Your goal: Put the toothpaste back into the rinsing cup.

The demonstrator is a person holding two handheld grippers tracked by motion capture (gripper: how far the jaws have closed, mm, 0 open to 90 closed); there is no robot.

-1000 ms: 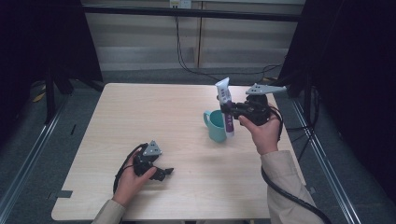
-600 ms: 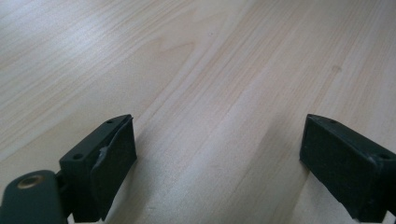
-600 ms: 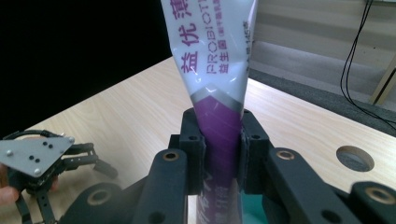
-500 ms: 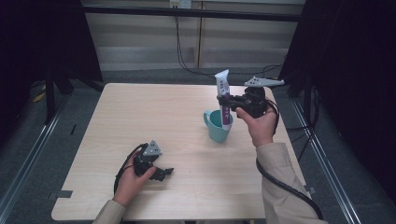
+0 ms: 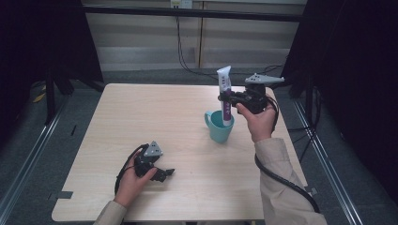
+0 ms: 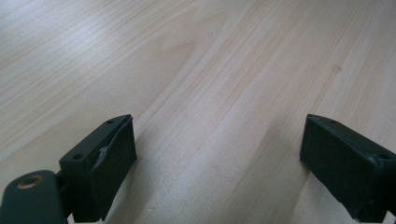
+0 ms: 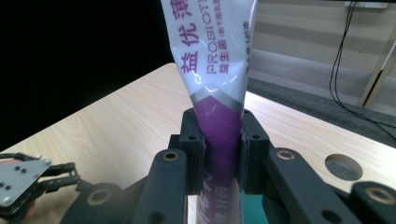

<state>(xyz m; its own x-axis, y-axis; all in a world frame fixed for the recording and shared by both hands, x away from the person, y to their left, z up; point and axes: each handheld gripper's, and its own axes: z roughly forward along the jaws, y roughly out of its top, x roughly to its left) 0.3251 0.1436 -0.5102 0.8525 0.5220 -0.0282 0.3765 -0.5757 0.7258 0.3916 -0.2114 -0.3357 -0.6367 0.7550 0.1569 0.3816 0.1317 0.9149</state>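
Note:
A white and purple toothpaste tube [image 5: 225, 93] [image 7: 215, 88] stands upright with its lower end inside a teal mug [image 5: 218, 126] at the table's right middle. My right gripper [image 5: 228, 99] [image 7: 218, 149] is shut on the tube's purple part, just above the mug's mouth. My left gripper [image 5: 162, 174] [image 6: 219, 158] rests open on the wooden table [image 5: 155, 117] near the front left, with bare wood between its jaws. In the right gripper view the left gripper [image 7: 32, 184] also appears at the lower left.
A round cable hole [image 7: 343, 167] sits in the tabletop beyond the mug. Black cables [image 5: 185, 51] hang behind the table's far edge. Dark curtains [image 5: 347, 70] flank both sides. A cable [image 5: 281, 180] trails from my right gripper along the sleeve.
My right gripper has tipped the toothpaste tube from a slant to upright and lowered its end into the mug. The left gripper has stayed where it was.

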